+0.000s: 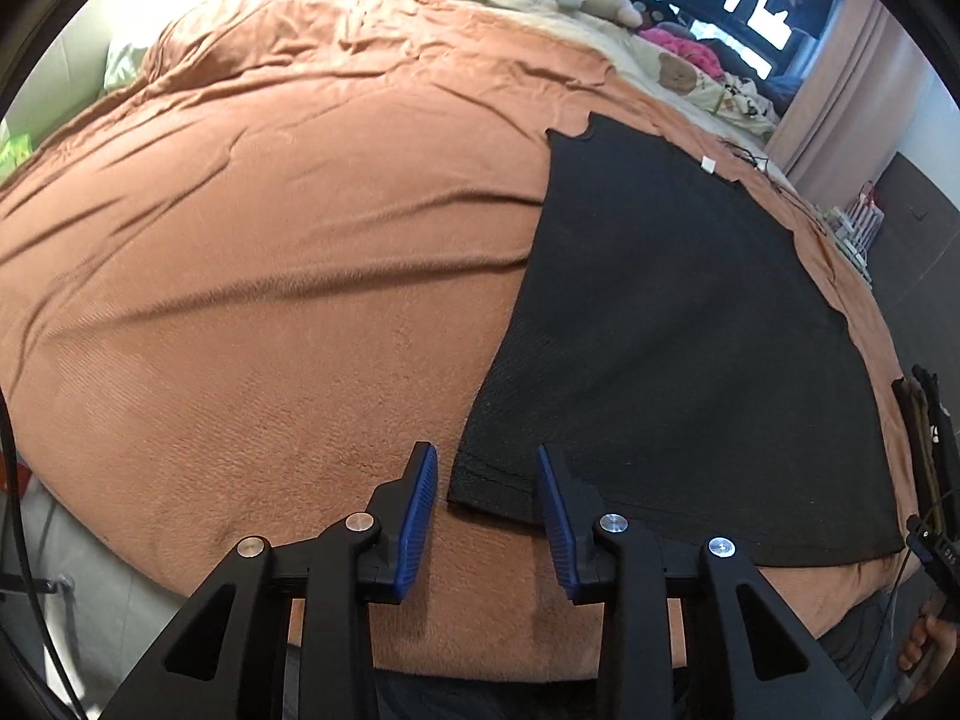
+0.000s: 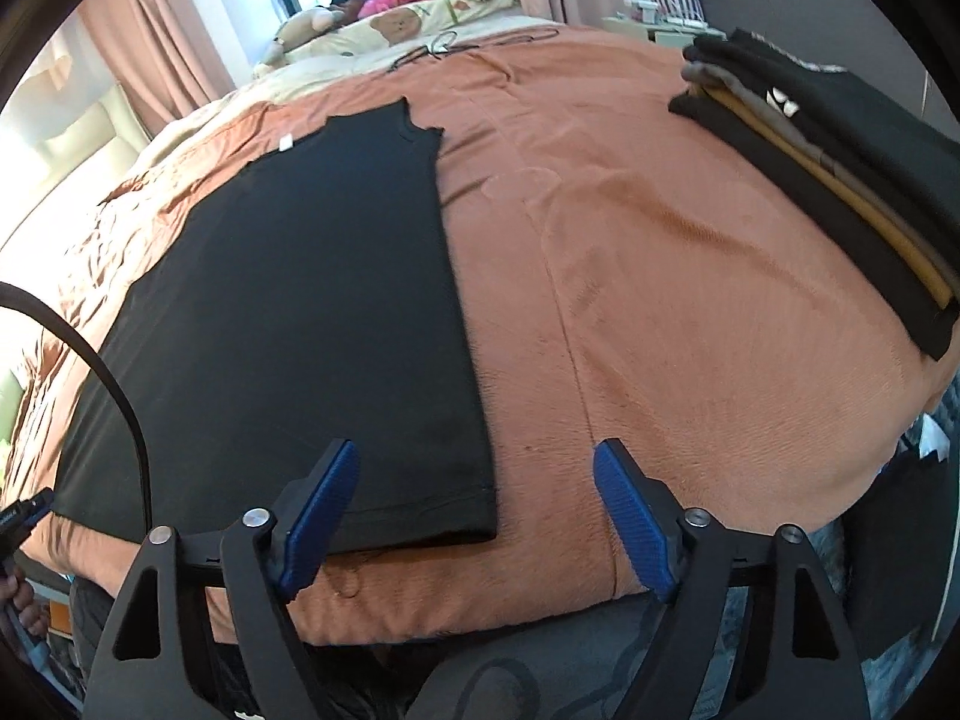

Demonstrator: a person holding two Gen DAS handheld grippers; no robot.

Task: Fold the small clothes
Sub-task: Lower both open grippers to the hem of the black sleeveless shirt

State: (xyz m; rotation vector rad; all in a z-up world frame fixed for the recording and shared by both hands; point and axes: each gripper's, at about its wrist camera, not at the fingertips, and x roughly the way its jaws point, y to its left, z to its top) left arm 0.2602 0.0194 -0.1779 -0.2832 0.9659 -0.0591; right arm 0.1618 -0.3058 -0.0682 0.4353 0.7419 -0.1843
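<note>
A stack of folded clothes [image 2: 840, 180] already sat at the far right of the bed [image 2: 660, 300], so part of the job looked done. The black T-shirt [image 2: 312, 312] lay flat on the brown bedspread, seemingly folded lengthwise, with cross folds left. The left tongs [image 1: 486, 510] stood part open astride its near hem corner, pads not pressing. The right tongs [image 2: 474, 516] stood wide around the other corner, gripping nothing.

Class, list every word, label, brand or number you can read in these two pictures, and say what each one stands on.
No text can be read.
White tag on the black garment: too small to read.
White marking on the stack of folded clothes: partly hidden, unreadable.
</note>
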